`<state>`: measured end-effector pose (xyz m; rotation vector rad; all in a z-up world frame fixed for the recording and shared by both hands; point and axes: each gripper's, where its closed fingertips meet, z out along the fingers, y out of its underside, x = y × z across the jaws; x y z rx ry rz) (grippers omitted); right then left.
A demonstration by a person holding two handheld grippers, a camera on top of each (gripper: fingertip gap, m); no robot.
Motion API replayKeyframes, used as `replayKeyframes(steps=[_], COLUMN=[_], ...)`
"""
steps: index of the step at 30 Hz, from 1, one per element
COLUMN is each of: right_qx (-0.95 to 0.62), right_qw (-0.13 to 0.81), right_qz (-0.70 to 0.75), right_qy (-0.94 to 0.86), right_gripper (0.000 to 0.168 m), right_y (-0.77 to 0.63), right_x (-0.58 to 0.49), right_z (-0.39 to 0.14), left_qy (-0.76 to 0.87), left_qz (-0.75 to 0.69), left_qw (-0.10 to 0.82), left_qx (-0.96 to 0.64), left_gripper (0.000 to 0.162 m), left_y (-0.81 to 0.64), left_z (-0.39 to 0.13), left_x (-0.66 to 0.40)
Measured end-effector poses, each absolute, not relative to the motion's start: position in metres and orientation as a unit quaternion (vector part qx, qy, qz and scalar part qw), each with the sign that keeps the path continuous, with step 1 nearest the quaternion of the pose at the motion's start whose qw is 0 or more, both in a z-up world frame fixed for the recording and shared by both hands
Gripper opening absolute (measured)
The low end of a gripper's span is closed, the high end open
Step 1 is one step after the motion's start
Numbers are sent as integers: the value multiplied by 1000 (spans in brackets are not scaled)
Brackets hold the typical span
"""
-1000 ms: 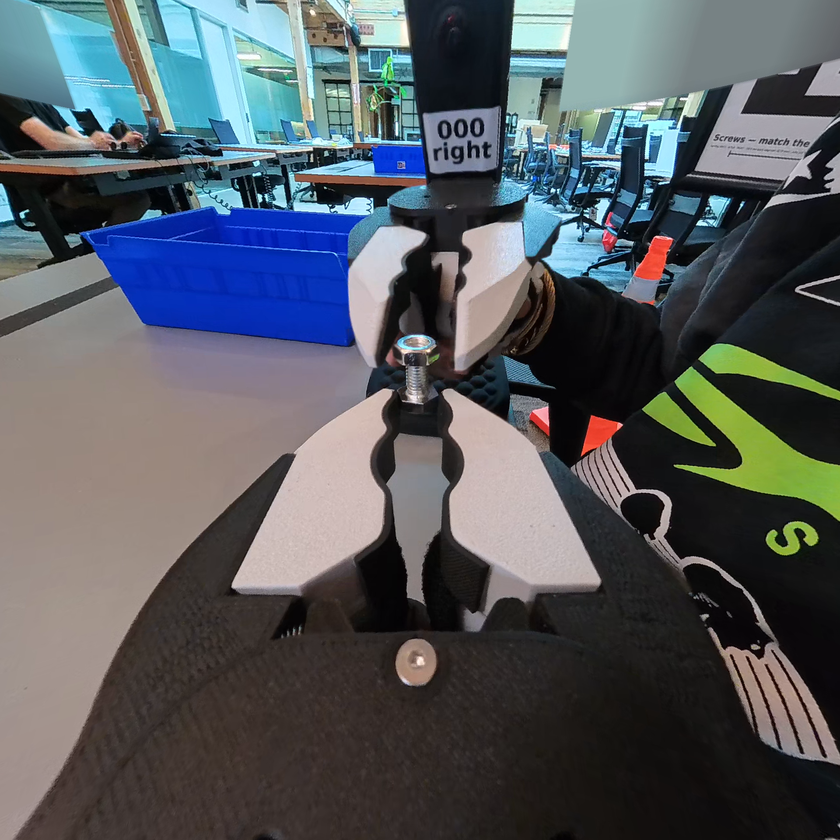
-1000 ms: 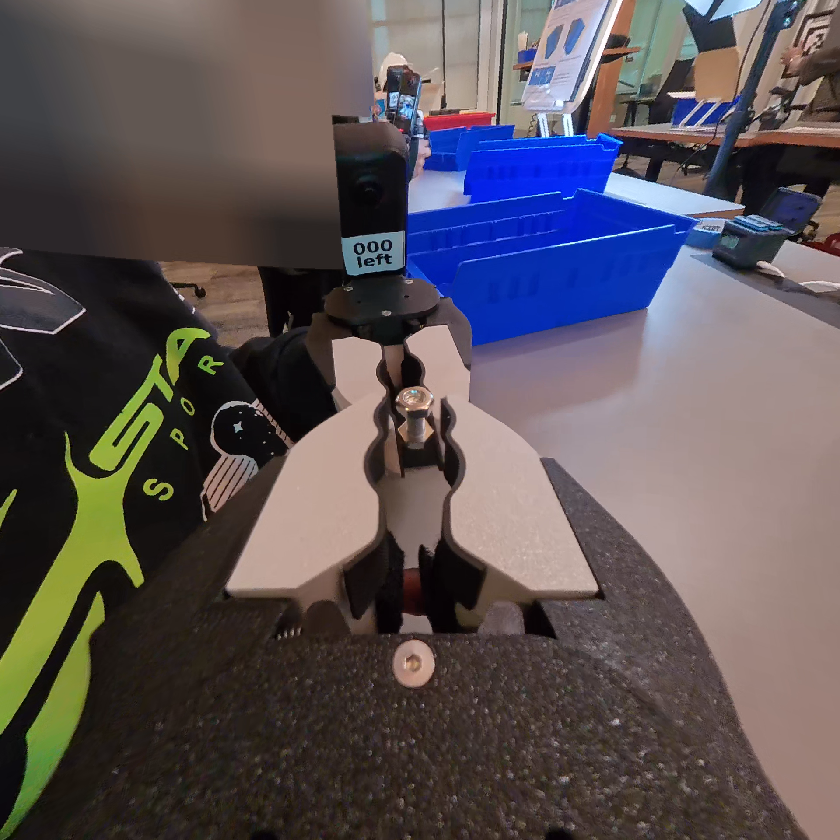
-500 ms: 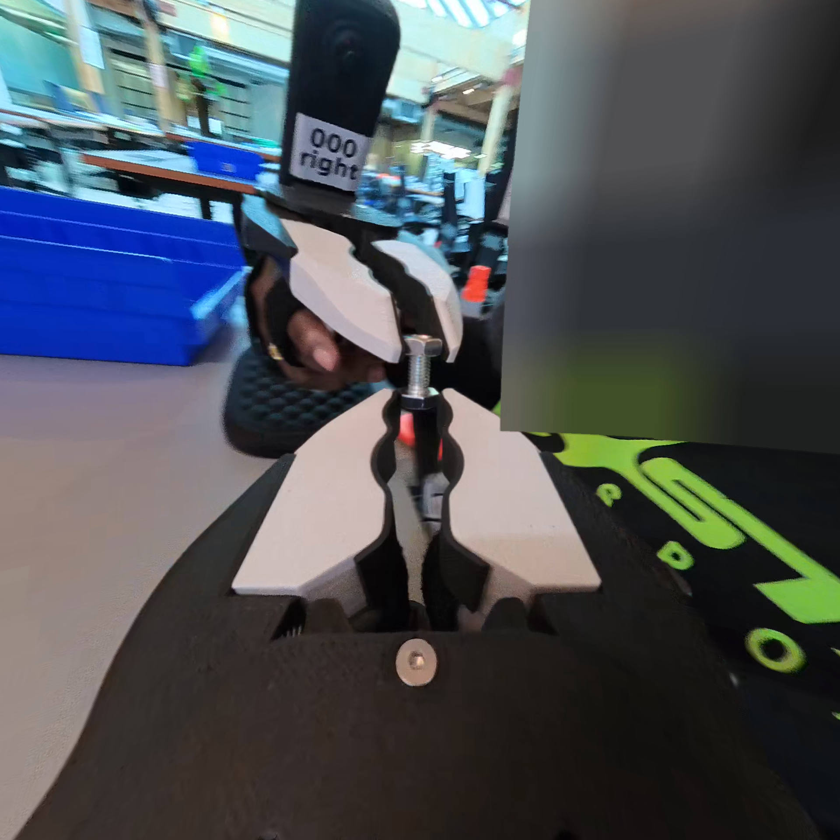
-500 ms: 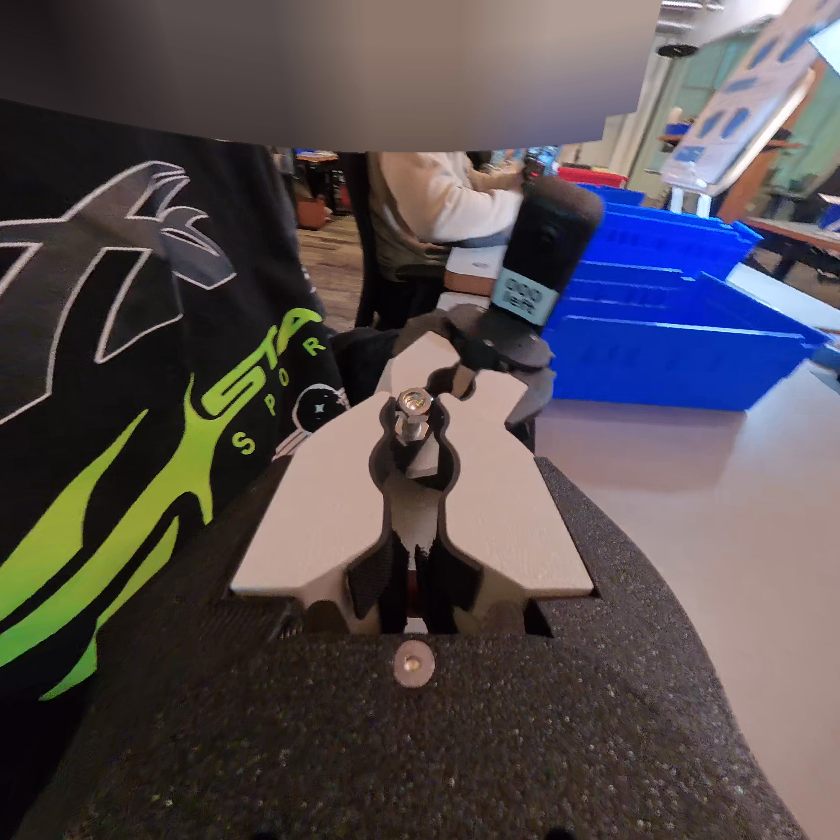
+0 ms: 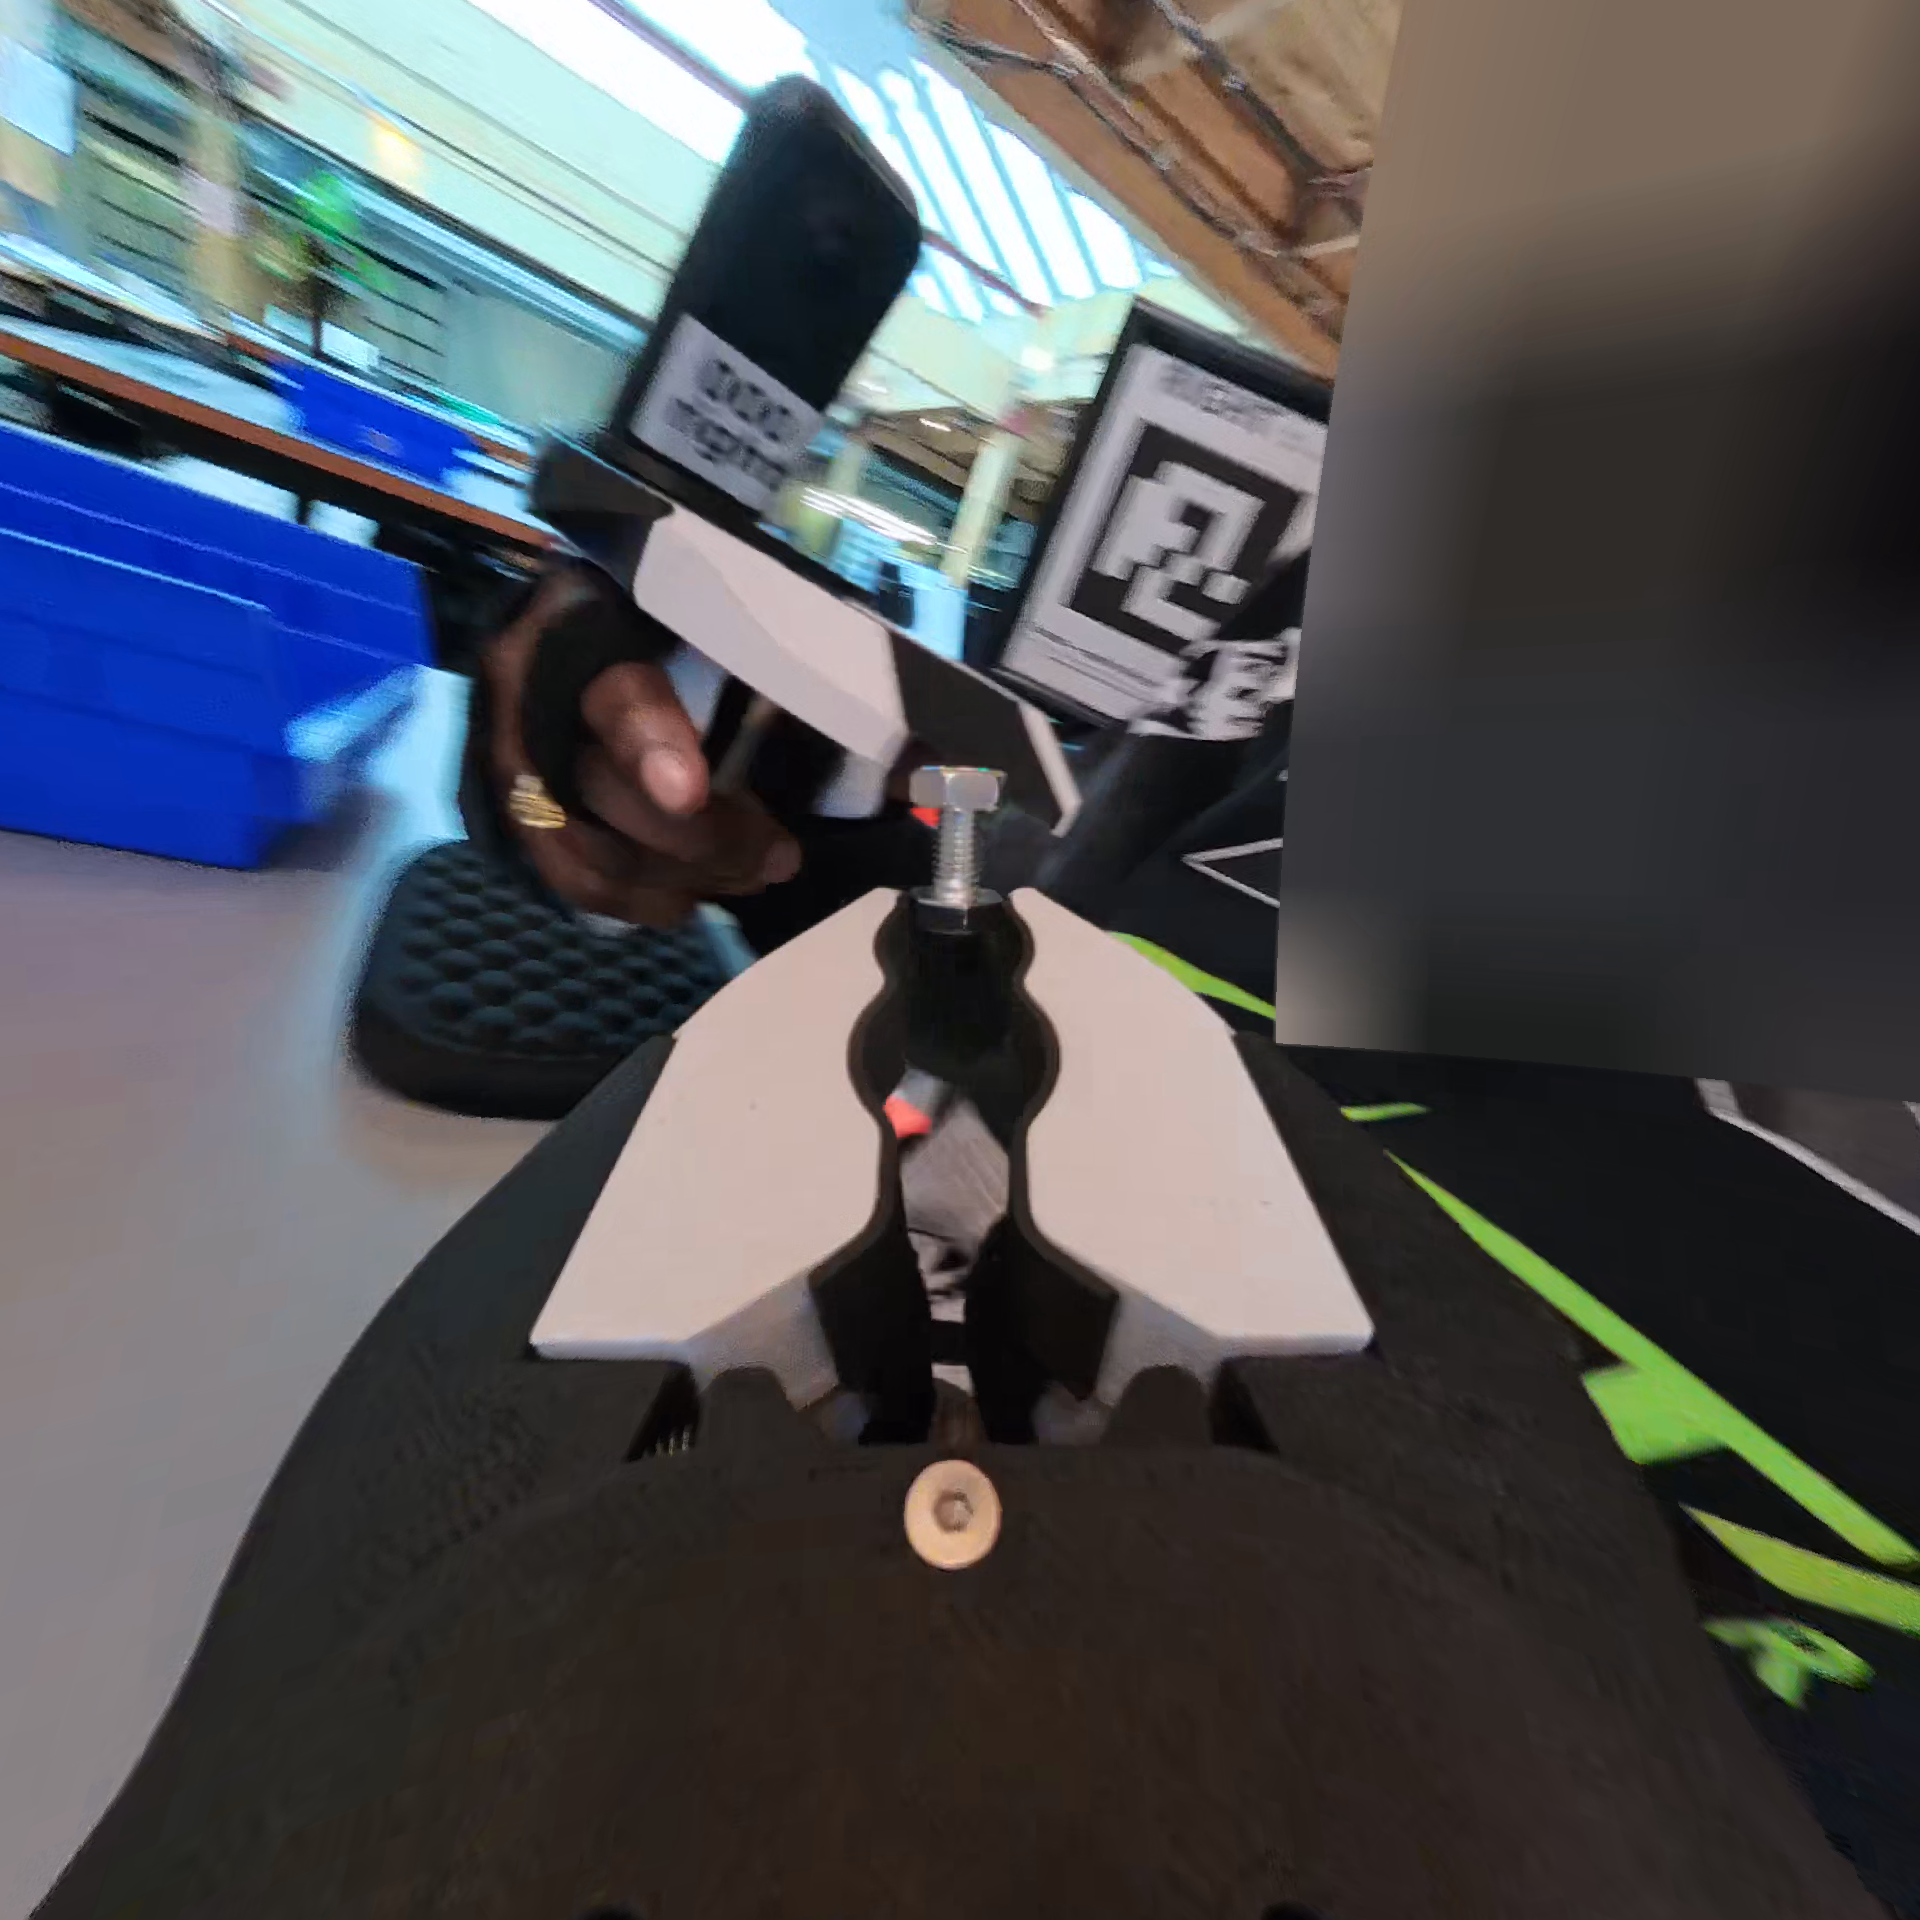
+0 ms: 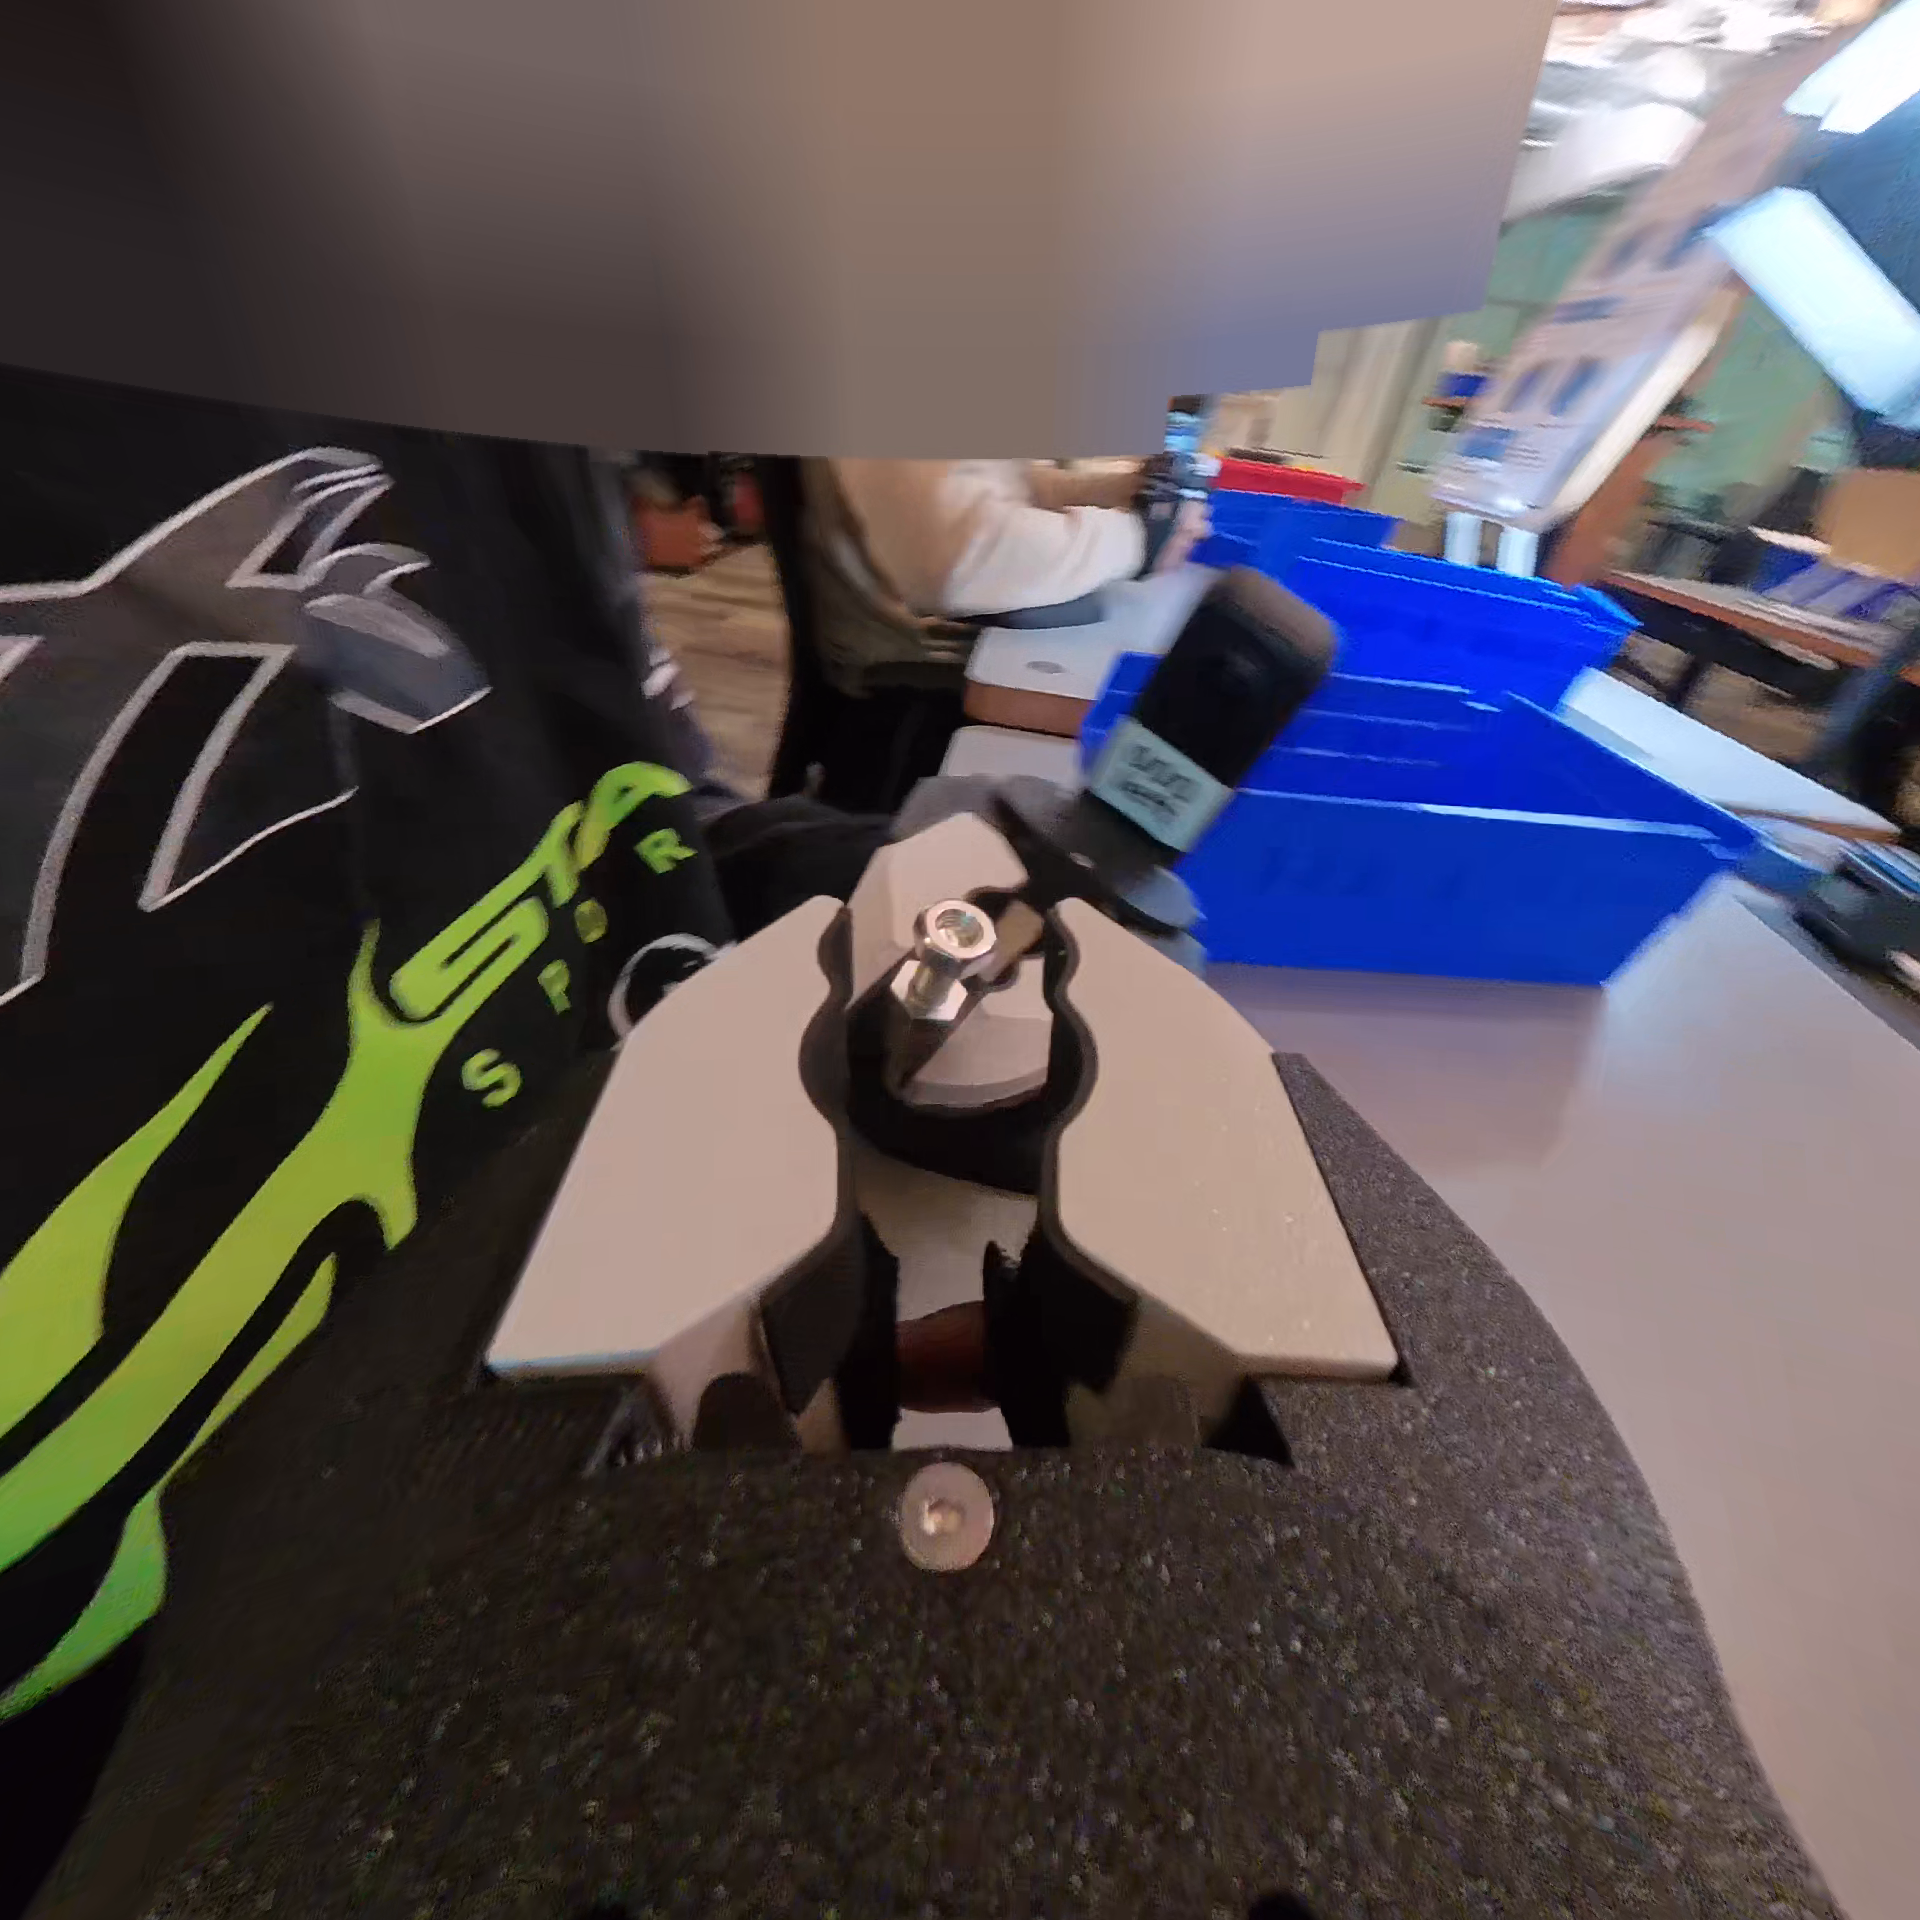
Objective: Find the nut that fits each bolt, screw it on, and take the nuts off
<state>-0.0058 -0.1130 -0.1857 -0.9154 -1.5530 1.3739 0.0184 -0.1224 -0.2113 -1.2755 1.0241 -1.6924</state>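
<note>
A silver hex-head bolt stands upright out of my left gripper, which is shut on its lower end. A nut sits on the shank at the fingertips. In the right wrist view the bolt points toward the camera between the tips of my right gripper. Its jaws stand apart on either side of the bolt head. In the left wrist view the right gripper is tilted, seen side-on just behind the bolt head, and held by a hand.
A blue bin stands on the grey table; it also shows in the right wrist view. The person's black shirt with green print is close on the left. A black-and-white patterned sign stands behind. My left and right fingertips are right by each other.
Both grippers have tilted and swung round with the bolt between them. The right gripper's jaws have spread wider around the bolt head. The left gripper still holds the bolt.
</note>
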Motion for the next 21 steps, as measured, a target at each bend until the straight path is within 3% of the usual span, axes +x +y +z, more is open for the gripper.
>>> replayKeyframes(steps=[4,7,14,21], right_qx=[-461,-521,-574,-577], right_qw=[466,496,491,500], right_qz=[542,513,527,506], right_qy=[-525,-468,-389,-401], right_gripper=[41,41,30,16], right_y=[-77,-55,-47,-46], right_x=[-12,-18,-28,-29], right_z=[-183,-189,-191,-194], left_qy=[324,274,266,266], left_qz=[-516,-431,-326,-317], left_qw=[544,614,660,663], left_qx=[-577,-601,-623,-624], left_gripper=[15,15,16,15], left_y=[-70,-49,-39,-39], left_z=[-216,-216,-221,-222], left_x=[7,-5,-8,-8])
